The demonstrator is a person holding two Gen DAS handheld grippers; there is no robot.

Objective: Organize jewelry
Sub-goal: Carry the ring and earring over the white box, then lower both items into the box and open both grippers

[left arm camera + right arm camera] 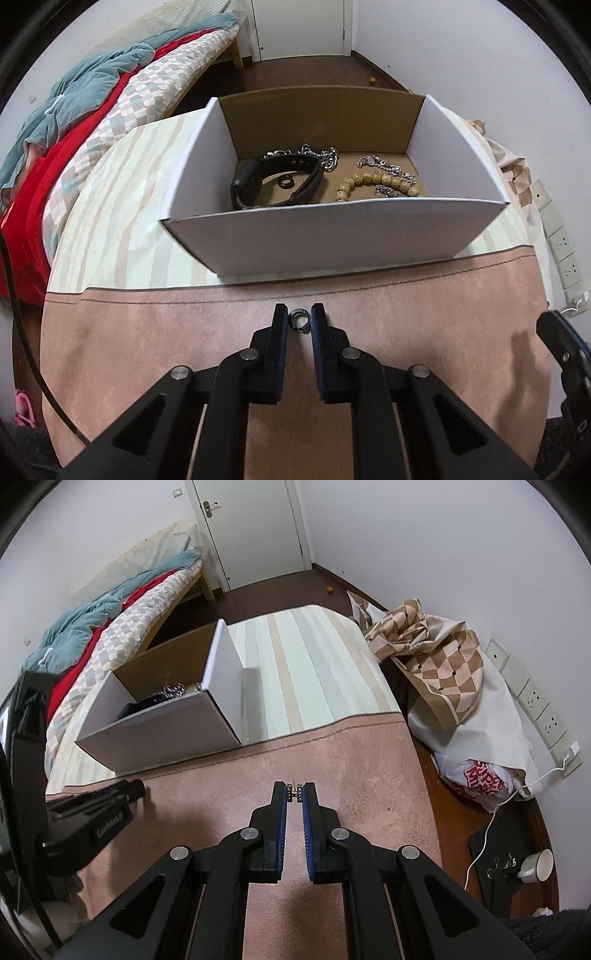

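An open white cardboard box (332,236) stands on the striped cloth ahead of my left gripper. It holds a black watch (251,181), a dark ring (285,182), silver chains (325,155) and a wooden bead bracelet (373,184). My left gripper (299,320) is shut on a small silver ring (299,320), low over the pink cloth. My right gripper (294,794) is shut on a tiny metal jewelry piece (294,793) over the pink cloth, right of the box (166,731). The left gripper's body (92,823) shows at the left of the right wrist view.
The table top carries a pink cloth (184,332) near me and a striped cloth (306,664) beyond. A bed with blankets (74,129) lies left. Checked fabric and bags (443,672), wall sockets (535,709), a cable and a cup (535,866) lie right.
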